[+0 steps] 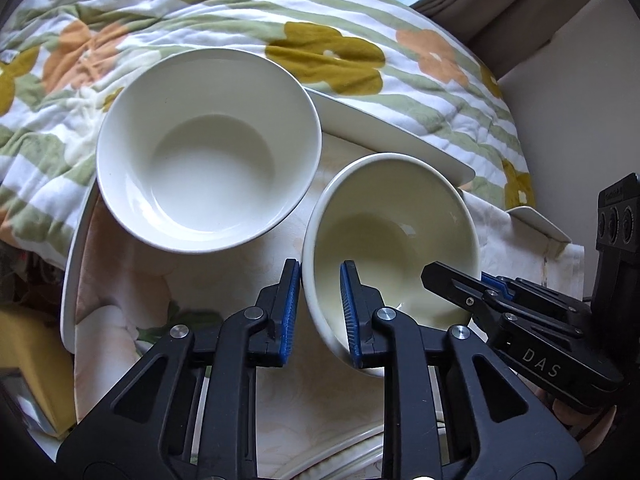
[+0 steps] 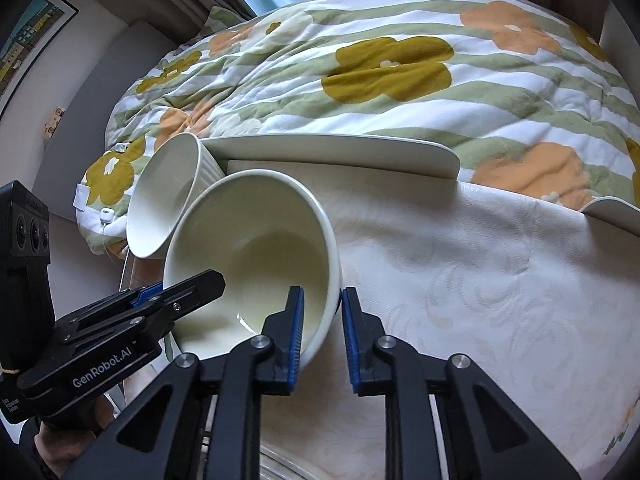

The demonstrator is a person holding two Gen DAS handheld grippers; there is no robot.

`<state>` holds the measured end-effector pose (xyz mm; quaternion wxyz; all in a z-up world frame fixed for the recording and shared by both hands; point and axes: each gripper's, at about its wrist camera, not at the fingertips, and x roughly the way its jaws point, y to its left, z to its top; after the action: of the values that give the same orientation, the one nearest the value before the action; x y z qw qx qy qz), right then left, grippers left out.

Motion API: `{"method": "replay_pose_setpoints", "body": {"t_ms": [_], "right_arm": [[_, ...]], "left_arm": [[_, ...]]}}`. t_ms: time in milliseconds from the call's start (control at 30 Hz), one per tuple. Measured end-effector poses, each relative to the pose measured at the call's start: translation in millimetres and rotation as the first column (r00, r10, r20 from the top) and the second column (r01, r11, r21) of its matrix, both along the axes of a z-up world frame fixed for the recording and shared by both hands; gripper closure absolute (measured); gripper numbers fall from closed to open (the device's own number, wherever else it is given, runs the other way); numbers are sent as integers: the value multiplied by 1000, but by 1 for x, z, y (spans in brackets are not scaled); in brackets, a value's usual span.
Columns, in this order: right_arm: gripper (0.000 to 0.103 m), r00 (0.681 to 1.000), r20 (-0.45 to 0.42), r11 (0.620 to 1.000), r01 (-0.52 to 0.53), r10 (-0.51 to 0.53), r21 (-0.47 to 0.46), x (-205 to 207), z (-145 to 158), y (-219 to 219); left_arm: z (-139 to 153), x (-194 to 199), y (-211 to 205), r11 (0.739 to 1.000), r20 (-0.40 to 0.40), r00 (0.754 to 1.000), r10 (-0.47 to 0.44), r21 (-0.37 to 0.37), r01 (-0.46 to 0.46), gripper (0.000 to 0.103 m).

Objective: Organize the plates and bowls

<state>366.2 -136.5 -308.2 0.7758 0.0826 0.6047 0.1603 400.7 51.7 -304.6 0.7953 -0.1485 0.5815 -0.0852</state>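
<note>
Cream glaze is catching the window light on the smaller bowl, which is sitting tilted on the pale cloth-covered tray, its mouth facing up and toward both grippers rather than straight at the ceiling. The left gripper is straddling that bowl's near rim at about six o'clock in its own view, one blue pad outside the wall and one inside; the jaws are standing apart with the rim between them, and I cannot tell that they are pressing yet. The right gripper is doing the same from the other side, its left pad inside the bowl and its right pad outside the wall, with a gap showing on the outer side, so it looks open around the rim, not clamped. Both hands are about equally near, so neither has a clear advantage. The bowl's axis is leaning toward the grippers, which I judge means the rim is presented edge-on for a pinch. The larger white bowl is sitting upright at about ten o'clock from the small one in the left wrist view, close by but apart from it. A floral quilt is lying beyond the tray at twelve o'clock.
</note>
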Motion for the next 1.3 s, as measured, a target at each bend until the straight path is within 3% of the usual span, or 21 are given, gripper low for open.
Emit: {"method": "replay_pose_setpoints", "body": {"t_ms": [300, 533, 700, 867, 1100, 1300], "right_arm": [[86, 999, 53, 1000, -9, 8, 21, -10, 19, -5], [86, 988, 154, 997, -1, -11, 78, -41, 70, -34], [86, 974, 224, 994, 6, -30, 107, -80, 114, -72], [86, 961, 273, 996, 22, -45, 87, -124, 146, -123], [86, 957, 272, 994, 88, -102, 65, -181, 151, -202], [86, 965, 211, 987, 156, -158, 30, -217, 134, -255]], "left_arm": [[25, -14, -10, 999, 64, 998, -7, 44, 5, 85], [86, -46, -37, 998, 172, 985, -8, 69, -4, 85], [130, -85, -78, 998, 246, 969, -26, 69, 9, 85], [154, -125, -134, 997, 280, 958, -65, 67, 48, 85], [151, -172, -220, 992, 274, 954, -123, 40, 117, 85], [126, -195, -283, 974, 200, 954, -225, 44, 220, 85]]}}
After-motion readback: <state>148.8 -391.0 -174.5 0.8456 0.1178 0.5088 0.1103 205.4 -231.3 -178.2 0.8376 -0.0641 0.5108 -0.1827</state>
